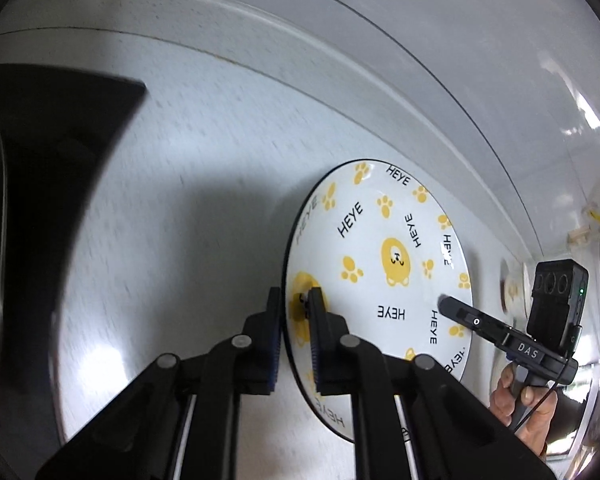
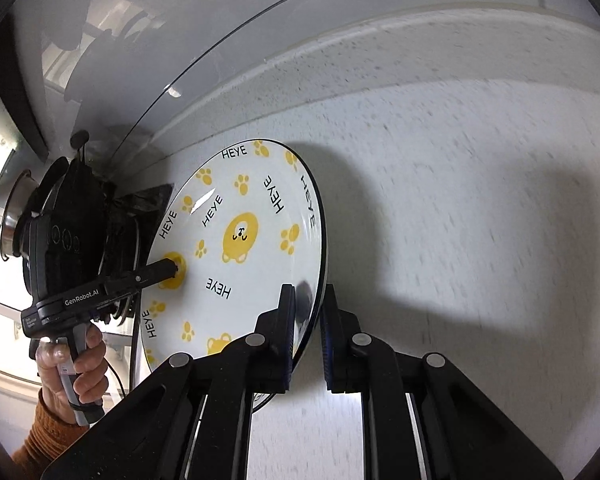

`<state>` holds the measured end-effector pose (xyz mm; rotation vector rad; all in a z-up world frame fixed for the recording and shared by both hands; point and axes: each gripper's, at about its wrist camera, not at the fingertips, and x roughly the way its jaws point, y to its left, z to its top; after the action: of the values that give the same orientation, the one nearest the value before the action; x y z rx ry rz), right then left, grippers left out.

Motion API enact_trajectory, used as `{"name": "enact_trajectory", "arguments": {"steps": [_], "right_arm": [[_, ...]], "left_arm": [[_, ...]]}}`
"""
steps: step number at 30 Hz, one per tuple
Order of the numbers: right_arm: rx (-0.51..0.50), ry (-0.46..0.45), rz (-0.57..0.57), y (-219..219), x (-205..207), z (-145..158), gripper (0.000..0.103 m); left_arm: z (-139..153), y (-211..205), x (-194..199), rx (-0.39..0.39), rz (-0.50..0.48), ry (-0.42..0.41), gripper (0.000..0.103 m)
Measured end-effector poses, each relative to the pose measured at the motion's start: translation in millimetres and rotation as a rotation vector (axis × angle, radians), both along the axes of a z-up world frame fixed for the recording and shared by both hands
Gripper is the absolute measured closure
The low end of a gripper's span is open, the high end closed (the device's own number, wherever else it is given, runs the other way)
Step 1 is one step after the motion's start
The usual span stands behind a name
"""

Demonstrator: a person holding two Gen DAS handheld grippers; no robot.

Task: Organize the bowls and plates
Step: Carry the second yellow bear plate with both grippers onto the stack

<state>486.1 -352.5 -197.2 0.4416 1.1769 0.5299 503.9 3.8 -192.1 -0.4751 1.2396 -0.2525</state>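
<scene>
Paw-print plate (image 1: 380,272) carried above the speckled table (image 1: 180,200), pinched at opposite rims: left gripper (image 1: 294,312) and right gripper (image 2: 308,308) each clamp an edge. Two-point hold likely steadies it for stacking.

The plate (image 1: 380,280) is seen at close range from opposite rims: the left wrist view is taken along the left gripper (image 1: 294,300), the right wrist view along the right gripper (image 2: 308,300). Plate, speckled counter (image 1: 180,200) and the opposing gripper are shared.
</scene>
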Motion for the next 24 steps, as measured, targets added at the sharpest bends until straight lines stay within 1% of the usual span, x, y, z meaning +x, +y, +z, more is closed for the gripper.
{"name": "enact_trajectory", "arguments": {"steps": [2, 5, 9, 12, 14, 17, 19, 20, 22, 24], "right_arm": [[-0.005, -0.004, -0.019, -6.1, -17.1, 4.0, 0.092], [-0.014, -0.018, -0.054, -12.0, -47.8, 16.4, 0.092], [-0.017, -0.056, -0.099, -15.1, -94.4, 46.3, 0.092], [-0.015, -0.091, -0.123, -10.5, -135.0, 72.5, 0.092], [-0.007, -0.109, -0.136, -5.8, -163.2, 87.1, 0.092], [0.001, -0.128, -0.147, 8.3, -201.5, 100.9, 0.092], [0.007, -0.129, -0.153, 19.8, -225.7, 104.2, 0.092], [0.008, -0.127, -0.156, 22.6, -231.2, 102.1, 0.092], [0.020, -0.114, -0.158, 29.7, -249.9, 94.3, 0.092], [0.039, -0.087, -0.162, 35.6, -260.5, 79.6, 0.092]], "left_arm": [[5.2, -3.8, -12.4, -0.009, -0.021, -0.010, 0.092], [21.7, -4.2, -35.4, -0.031, -0.055, -0.032, 0.092], [57.1, 3.4, -75.4, -0.065, -0.098, -0.083, 0.092], [88.0, 12.4, -103.1, -0.084, -0.132, -0.116, 0.092], [101.0, 11.3, -123.9, -0.097, -0.150, -0.123, 0.092], [114.4, 26.0, -157.0, -0.099, -0.182, -0.128, 0.092], [120.4, 26.0, -181.3, -0.099, -0.202, -0.133, 0.092], [120.8, 28.9, -191.0, -0.102, -0.210, -0.135, 0.092], [115.8, 35.1, -212.8, -0.105, -0.218, -0.132, 0.092], [104.4, 42.7, -228.9, -0.104, -0.226, -0.119, 0.092]]}}
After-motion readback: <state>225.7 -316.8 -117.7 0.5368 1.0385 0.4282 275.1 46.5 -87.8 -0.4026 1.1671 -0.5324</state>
